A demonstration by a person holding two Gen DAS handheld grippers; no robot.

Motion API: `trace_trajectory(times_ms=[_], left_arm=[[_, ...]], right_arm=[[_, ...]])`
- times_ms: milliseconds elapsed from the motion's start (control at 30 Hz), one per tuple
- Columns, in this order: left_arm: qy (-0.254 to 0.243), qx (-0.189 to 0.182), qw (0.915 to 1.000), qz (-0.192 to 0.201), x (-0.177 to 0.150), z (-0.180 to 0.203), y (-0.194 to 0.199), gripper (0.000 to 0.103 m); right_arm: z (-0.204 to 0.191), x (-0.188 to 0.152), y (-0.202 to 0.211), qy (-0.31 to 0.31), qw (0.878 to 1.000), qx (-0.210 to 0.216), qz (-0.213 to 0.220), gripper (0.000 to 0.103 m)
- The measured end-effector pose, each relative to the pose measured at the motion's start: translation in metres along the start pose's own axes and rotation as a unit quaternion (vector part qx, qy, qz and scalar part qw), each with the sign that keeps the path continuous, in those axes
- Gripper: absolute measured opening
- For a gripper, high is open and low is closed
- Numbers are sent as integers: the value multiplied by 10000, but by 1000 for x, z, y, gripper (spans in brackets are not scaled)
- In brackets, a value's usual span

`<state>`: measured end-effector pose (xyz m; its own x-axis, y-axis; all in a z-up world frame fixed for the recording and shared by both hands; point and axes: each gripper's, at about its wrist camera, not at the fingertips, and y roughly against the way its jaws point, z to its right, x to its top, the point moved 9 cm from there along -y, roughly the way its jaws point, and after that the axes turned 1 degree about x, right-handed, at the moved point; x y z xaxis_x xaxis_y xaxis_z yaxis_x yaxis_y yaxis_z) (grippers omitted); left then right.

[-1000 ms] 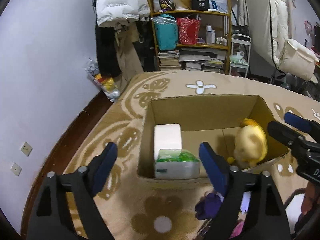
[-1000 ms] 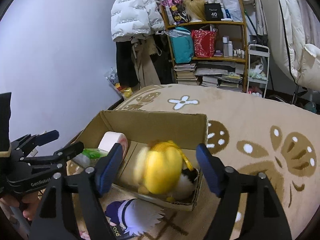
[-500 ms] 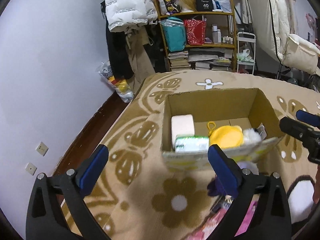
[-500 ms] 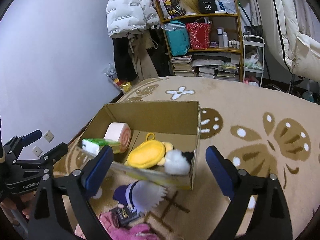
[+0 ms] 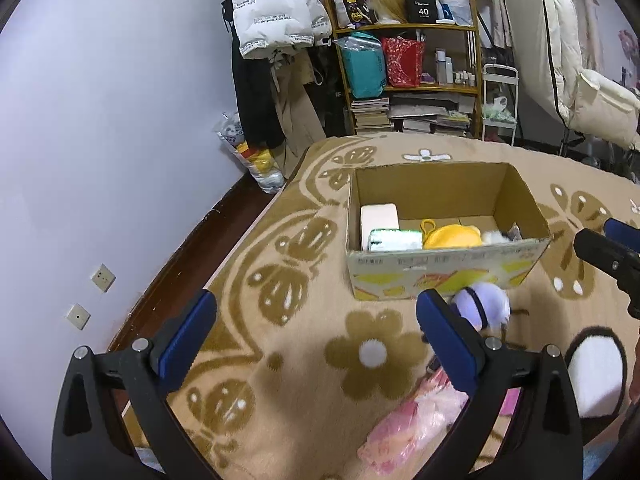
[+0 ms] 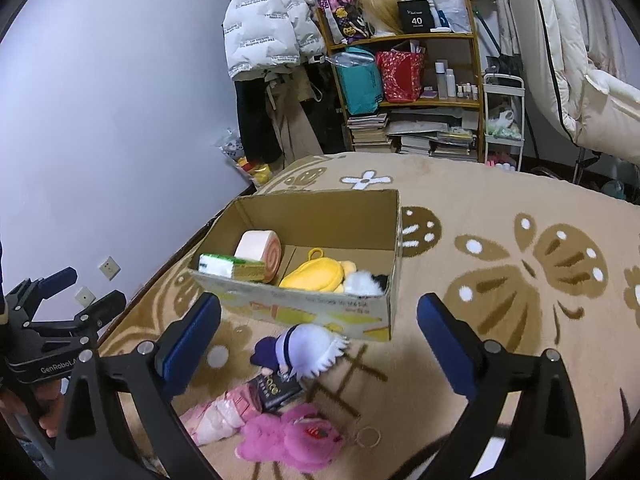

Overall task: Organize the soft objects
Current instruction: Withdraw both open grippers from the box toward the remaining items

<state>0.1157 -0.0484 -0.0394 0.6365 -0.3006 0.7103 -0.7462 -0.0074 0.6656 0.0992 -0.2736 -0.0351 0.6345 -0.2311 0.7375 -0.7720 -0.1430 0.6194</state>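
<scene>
An open cardboard box [image 6: 384, 224] [image 5: 440, 276] sits on the patterned rug. It holds a pink roll cushion [image 6: 258, 246], a green tissue pack [image 6: 228, 266], a yellow plush [image 6: 316, 276] [image 5: 452, 236] and a white-black fluffy toy [image 6: 366, 284]. In front of the box lie a purple-white plush doll [image 6: 304, 350] [image 5: 482, 306], a pink plastic pack [image 6: 218, 416] [image 5: 416, 428], a dark booklet [image 6: 276, 392] and a pink plush bear [image 6: 292, 436]. My right gripper [image 6: 318, 344] is open and empty above the doll. My left gripper [image 5: 316, 332] is open and empty, left of the toys.
A small key ring [image 6: 368, 436] lies beside the bear. A wooden shelf [image 6: 408, 92] with bags and books, hanging coats [image 6: 264, 40] and a white cart [image 6: 502, 120] stand at the back. The lavender wall [image 5: 100, 140] and dark floor strip [image 5: 180, 264] border the rug's left edge.
The yellow plush left my right gripper and now lies in the box. Both grippers drew back from the box, bringing the toys on the rug into view.
</scene>
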Motion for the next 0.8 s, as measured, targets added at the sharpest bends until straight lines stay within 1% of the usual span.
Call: trace_trajectory(times_ms=[200, 333, 433, 500, 600, 733, 800], left_arm=[[-28, -165, 9997, -155, -18, 8, 1, 99], [-73, -239, 9992, -315, -28, 17, -7, 99], [-56, -363, 9982, -468, -36, 23, -15, 99], [-101, -422, 9972, -607, -43, 28, -23, 99], [-229, -643, 9943, -816, -53, 39, -30, 99], [-344, -808, 9914, -973, -61, 52, -37, 99], [-375, -862, 9898, -1070, -66, 57, -40, 99]], right_arm=[[-8, -14, 5, 34, 10000, -13, -87, 103], [-8, -23, 2, -44, 9997, 36, -228, 103], [-6, -29, -3, -85, 9994, 58, -321, 103], [-4, -34, -8, -146, 9990, 50, -414, 103], [0, -40, -16, -265, 9982, 49, -527, 103], [6, -45, -24, -373, 9975, -20, -603, 103], [8, -48, -29, -447, 9967, 13, -678, 103]])
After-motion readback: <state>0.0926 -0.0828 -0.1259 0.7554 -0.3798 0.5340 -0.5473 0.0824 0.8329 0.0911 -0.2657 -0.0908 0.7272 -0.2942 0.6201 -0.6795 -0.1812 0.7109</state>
